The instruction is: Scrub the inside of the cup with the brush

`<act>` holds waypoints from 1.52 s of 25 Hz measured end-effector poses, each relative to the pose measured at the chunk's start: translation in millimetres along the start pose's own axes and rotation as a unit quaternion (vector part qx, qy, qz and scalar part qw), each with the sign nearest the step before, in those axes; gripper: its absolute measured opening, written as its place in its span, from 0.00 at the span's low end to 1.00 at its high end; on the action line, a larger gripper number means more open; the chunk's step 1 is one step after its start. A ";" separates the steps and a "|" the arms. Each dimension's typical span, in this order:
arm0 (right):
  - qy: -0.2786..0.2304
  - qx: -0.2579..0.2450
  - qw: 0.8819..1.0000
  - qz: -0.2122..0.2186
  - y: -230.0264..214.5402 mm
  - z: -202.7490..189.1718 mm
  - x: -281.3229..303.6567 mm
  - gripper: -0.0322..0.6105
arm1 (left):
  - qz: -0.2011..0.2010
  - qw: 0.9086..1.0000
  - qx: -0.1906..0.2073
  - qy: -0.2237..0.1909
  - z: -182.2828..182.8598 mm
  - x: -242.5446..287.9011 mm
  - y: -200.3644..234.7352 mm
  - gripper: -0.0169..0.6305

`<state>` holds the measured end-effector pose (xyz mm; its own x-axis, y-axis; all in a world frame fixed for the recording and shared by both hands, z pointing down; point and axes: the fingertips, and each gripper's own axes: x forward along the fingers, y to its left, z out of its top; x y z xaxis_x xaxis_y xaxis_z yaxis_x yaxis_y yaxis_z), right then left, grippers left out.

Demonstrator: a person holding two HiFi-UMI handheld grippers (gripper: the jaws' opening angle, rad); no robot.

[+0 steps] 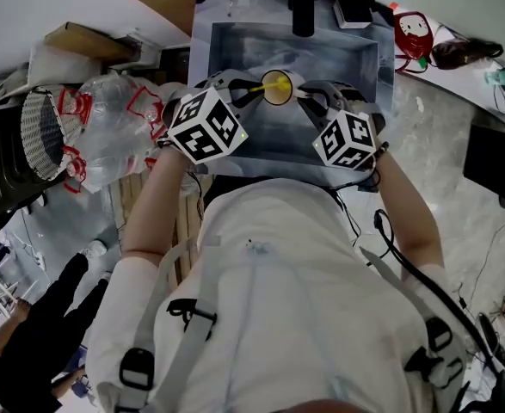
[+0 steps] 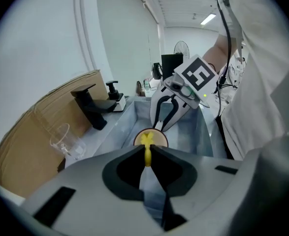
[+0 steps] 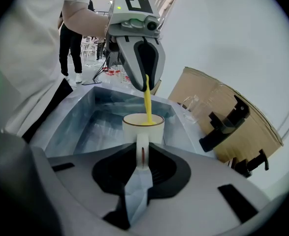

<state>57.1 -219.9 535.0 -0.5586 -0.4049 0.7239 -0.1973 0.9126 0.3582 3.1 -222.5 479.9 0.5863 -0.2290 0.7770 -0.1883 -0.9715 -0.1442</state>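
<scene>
Head view: a grey rectangular sink basin (image 1: 235,46) lies at 12 o'clock of the person, and both tools meet above it. The left hand-held gripper (image 1: 250,89) comes in from 9 o'clock and the right hand-held gripper (image 1: 304,93) from 3 o'clock.

Left gripper view: the two jaws are pressed together on the thin handle of the yellow plastic brush (image 3: 147,97). The handle runs straight ahead into the mouth of the cup.

Right gripper view: the jaws are clamped on the loop handle of the white ceramic cup with a dark rim (image 3: 143,128). The cup is held over the basin with its mouth turned toward the left hand-held gripper. The brush shaft enters from 12 o'clock, and its working end sits below the rim, inside the cup.

Stage of the task, as judged from these views: both tools are grasped, the cup is positioned over the sink, and the brush is inserted, so the scrub itself appears to be under way. How much of the inner wall is already cleaned cannot be told, and no foam or running water is visible. Left to do: work the brush round the wall and bottom, withdraw it, and set both things down.

A black tap (image 1: 302,7) stands at 12 o'clock of the basin. A clear drinking glass (image 2: 64,139) rests on the worktop (image 2: 92,141) beside it.
</scene>
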 end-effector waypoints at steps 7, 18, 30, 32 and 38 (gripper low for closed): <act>-0.019 -0.003 1.000 -0.008 -5.9 13.2 -4.6 0.15 | 0.020 1.000 -0.006 0.018 -12.4 -8.8 14.1 0.09; -0.033 0.030 0.999 0.000 -7.6 20.2 -3.9 0.15 | -0.021 0.996 0.013 0.083 -37.4 -9.1 -4.7 0.09; -0.035 0.016 0.999 0.010 3.2 23.0 -3.3 0.15 | -0.068 0.992 0.056 0.091 -26.5 -13.9 -23.7 0.09; -0.035 0.014 0.999 0.011 4.9 23.2 -4.1 0.15 | -0.069 0.992 0.059 0.084 -21.6 -14.9 -24.2 0.09; -0.033 -0.005 0.999 0.014 12.1 28.7 -4.9 0.15 | -0.061 0.995 0.050 0.053 -8.4 -18.1 -12.9 0.09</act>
<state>34.4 -205.2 518.9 -0.6164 -0.3735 0.6932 -0.1725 0.9230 0.3440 -11.7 -205.3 472.9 0.5119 -0.1065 0.8524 -0.0379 -0.9941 -0.1015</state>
